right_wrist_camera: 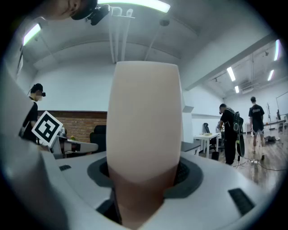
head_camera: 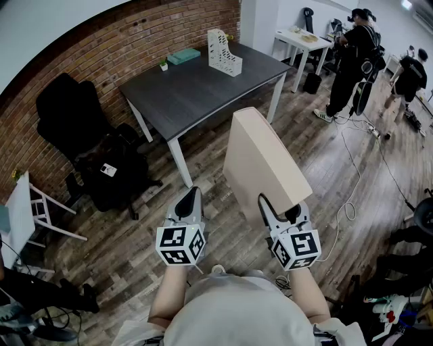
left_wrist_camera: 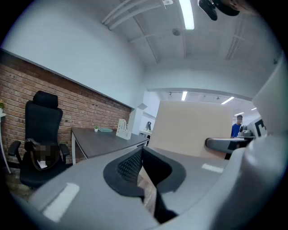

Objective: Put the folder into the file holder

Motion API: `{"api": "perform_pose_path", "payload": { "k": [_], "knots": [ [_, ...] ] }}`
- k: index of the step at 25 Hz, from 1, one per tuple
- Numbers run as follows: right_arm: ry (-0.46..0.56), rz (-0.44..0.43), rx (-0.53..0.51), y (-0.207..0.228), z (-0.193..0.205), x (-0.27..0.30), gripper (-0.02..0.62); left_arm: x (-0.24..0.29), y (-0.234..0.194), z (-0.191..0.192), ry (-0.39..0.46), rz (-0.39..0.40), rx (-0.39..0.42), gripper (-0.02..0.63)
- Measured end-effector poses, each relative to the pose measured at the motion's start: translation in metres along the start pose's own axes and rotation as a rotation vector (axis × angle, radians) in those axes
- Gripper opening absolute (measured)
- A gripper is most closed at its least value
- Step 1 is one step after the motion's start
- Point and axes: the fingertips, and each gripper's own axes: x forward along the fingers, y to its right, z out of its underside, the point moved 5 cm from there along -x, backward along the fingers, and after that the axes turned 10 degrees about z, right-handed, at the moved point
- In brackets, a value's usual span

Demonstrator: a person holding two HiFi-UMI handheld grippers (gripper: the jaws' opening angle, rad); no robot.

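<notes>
Gripping folder (head_camera: 264, 162) edge, holder (head_camera: 224, 52) well apart.

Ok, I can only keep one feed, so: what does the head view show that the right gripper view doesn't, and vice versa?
Head view only: the white file holder standing on the dark table. Right gripper view only: the ceiling lights, and the folder edge-on between the clamped jaws of the right gripper. Both: the folder, the brick wall, the person in black by the white desk.

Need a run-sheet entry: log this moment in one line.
right tool: shut on folder | left tool: shut, empty | file holder: on table | stage: not yet inserted
</notes>
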Motion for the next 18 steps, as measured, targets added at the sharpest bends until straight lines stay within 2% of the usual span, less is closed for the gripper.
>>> {"api": "perform_pose_path", "payload": {
  "k": [13,18],
  "knots": [
    [0.013,0.048,0.019,-0.017,0.000,-0.001,0.262,-0.007,-0.014,0.001,-0.021,0.062,0.022,0.011],
    [0.020,0.066,0.086,-0.017,-0.002,0.003,0.265,-0.002,-0.022,0.000,-0.024,0.072,0.029,0.011]
  ]
}}
